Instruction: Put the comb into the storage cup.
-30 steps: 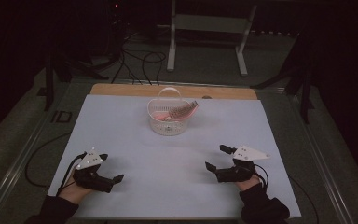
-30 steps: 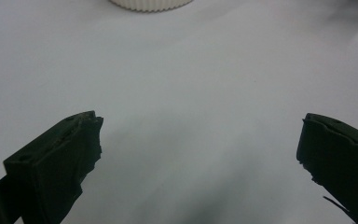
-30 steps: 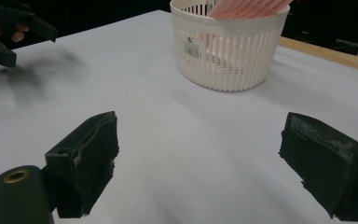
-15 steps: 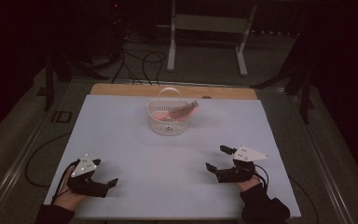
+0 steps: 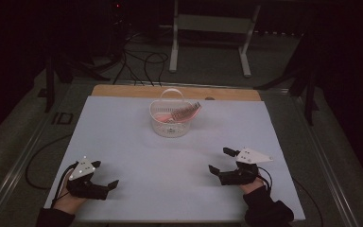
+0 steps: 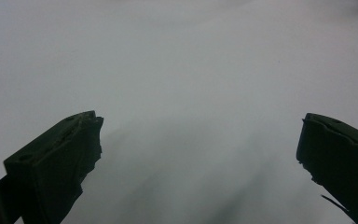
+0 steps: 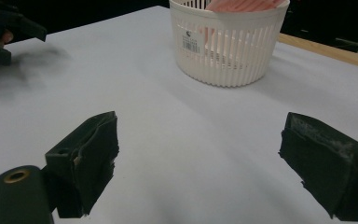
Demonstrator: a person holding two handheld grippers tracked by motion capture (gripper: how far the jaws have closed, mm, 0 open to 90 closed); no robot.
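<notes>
Resting wide open and empty near the table's (image 5: 123,132) front edge, the left gripper (image 5: 105,176) and right gripper (image 5: 219,161) flank the white slatted basket (image 5: 170,125), which stands well ahead at centre, marginally nearer the right gripper.

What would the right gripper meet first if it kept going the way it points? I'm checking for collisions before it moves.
Probably the white basket: it stands ahead of the open right gripper, slightly right of centre, with bare table between. Depth is uncertain.
</notes>
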